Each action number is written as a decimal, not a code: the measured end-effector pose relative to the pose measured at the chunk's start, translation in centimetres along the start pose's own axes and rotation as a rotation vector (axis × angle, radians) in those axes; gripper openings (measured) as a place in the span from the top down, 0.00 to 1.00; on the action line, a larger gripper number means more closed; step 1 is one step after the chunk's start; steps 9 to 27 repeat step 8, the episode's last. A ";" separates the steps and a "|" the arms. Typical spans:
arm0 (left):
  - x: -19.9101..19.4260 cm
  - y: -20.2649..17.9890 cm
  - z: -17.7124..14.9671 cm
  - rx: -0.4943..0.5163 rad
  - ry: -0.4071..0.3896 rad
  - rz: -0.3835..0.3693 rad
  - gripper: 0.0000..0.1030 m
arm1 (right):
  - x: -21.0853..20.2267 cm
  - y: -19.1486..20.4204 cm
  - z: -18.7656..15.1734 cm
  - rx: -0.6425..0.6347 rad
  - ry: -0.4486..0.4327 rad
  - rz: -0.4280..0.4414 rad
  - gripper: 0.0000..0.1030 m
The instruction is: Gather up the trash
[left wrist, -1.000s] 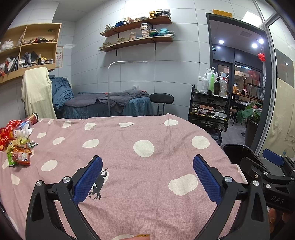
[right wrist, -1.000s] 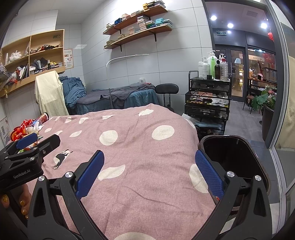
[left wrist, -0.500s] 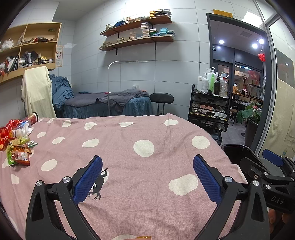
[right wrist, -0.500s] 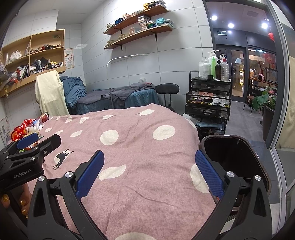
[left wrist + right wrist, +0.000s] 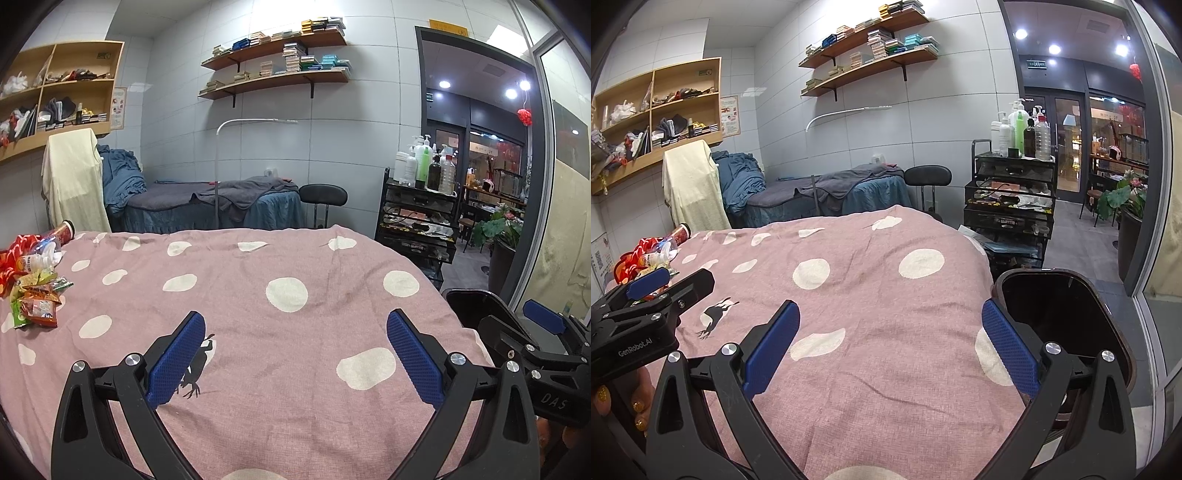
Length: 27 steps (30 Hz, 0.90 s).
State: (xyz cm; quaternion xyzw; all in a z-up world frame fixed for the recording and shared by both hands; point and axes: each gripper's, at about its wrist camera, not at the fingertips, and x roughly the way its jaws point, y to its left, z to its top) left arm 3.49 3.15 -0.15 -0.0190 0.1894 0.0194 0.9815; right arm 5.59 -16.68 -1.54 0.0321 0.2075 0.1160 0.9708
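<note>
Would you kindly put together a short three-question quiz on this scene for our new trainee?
1. True or false: the left gripper is shut on a snack wrapper.
2. Where does the pile of colourful snack wrappers and bottles lie? A) at the left edge of the pink polka-dot blanket; B) inside the black plastic trash bin; C) on the black tiered cart.
3. Fill in: in the right wrist view, the black trash bin stands off the blanket's ____ edge, beside the right gripper.

Key: 1 false, both grippers are open and hold nothing; 2 A; 3 right.
</note>
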 end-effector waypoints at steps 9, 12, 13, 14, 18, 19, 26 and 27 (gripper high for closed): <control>0.1 0.1 0.1 -0.004 0.008 0.007 0.05 | 0.2 -0.1 0.0 0.006 0.012 0.000 0.05; 0.1 0.1 0.1 -0.004 0.008 0.007 0.05 | 0.2 -0.1 0.0 0.006 0.012 0.000 0.05; 0.1 0.1 0.1 -0.004 0.008 0.007 0.05 | 0.2 -0.1 0.0 0.006 0.012 0.000 0.05; 0.1 0.1 0.1 -0.004 0.008 0.007 0.05 | 0.2 -0.1 0.0 0.006 0.012 0.000 0.05; 0.1 0.1 0.1 -0.004 0.008 0.007 0.05 | 0.2 -0.1 0.0 0.006 0.012 0.000 0.05; 0.1 0.1 0.1 -0.004 0.008 0.007 0.05 | 0.2 -0.1 0.0 0.006 0.012 0.000 0.05; 0.1 0.1 0.1 -0.004 0.008 0.007 0.05 | 0.2 -0.1 0.0 0.006 0.012 0.000 0.05; 0.1 0.1 0.1 -0.004 0.008 0.007 0.05 | 0.2 -0.1 0.0 0.006 0.012 0.000 0.05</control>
